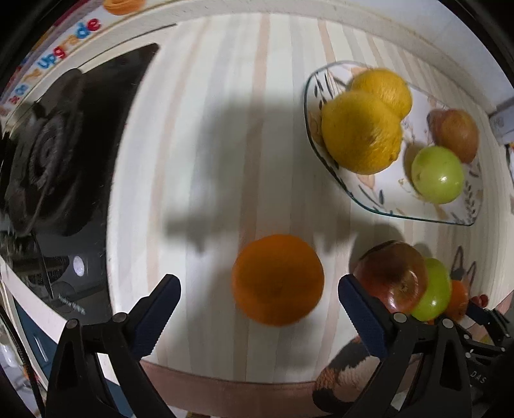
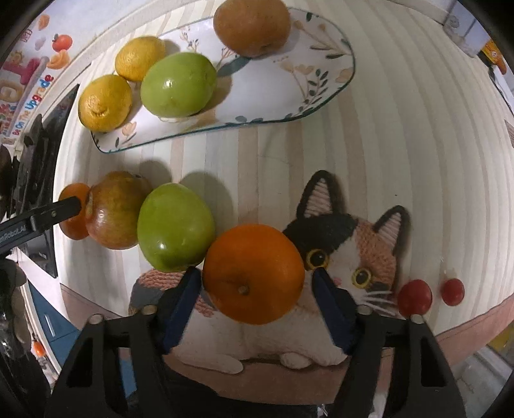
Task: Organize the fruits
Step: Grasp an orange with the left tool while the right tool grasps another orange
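A floral plate (image 2: 321, 41) (image 1: 369, 196) holds two lemons (image 2: 106, 103) (image 1: 361, 131), a green apple (image 2: 178, 85) (image 1: 438, 175) and a brown pear (image 2: 252, 25) (image 1: 454, 135). My right gripper (image 2: 253, 279) is closed on an orange (image 2: 253, 273) over the mat. My left gripper (image 1: 260, 289) is open around another orange (image 1: 278, 279) (image 2: 74, 215) on the mat. A red-brown apple (image 1: 390, 276) (image 2: 117, 215) and a green apple (image 1: 433, 289) (image 2: 175, 226) lie between the oranges.
A striped mat with a cat picture (image 2: 350, 244) covers the counter. Two cherry tomatoes (image 2: 414, 297) lie at the right. A black gas stove (image 1: 48, 154) sits to the left. A wall with a colourful sticker (image 1: 70, 41) runs behind.
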`<move>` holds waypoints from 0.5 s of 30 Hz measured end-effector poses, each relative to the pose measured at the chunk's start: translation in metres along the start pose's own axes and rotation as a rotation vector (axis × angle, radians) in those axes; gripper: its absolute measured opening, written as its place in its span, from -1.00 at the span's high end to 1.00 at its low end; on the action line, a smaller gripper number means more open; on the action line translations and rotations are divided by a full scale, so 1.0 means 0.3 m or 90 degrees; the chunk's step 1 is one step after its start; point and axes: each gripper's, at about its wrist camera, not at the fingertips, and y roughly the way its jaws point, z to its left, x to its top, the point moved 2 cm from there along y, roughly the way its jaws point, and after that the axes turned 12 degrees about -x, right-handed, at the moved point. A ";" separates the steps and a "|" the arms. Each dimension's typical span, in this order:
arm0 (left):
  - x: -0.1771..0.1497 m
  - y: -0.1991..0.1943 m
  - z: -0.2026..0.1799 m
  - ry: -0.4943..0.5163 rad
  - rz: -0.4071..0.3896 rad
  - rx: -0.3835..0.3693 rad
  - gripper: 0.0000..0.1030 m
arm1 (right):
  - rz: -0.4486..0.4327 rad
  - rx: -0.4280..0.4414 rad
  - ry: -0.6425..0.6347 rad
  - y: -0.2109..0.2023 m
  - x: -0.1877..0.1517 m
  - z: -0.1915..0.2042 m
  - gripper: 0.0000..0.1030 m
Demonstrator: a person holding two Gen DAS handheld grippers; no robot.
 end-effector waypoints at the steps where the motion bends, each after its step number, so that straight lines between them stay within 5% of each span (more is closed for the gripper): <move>1: 0.002 0.014 -0.001 0.002 0.005 -0.009 -0.85 | 0.002 0.004 -0.002 0.005 0.002 0.002 -0.32; 6: -0.015 0.044 0.010 -0.006 0.016 -0.053 -0.23 | -0.003 0.007 -0.015 0.006 -0.006 0.001 -0.30; 15: -0.207 0.033 -0.023 -0.002 0.034 -0.059 -0.22 | 0.039 0.022 -0.036 -0.002 -0.097 -0.022 -0.30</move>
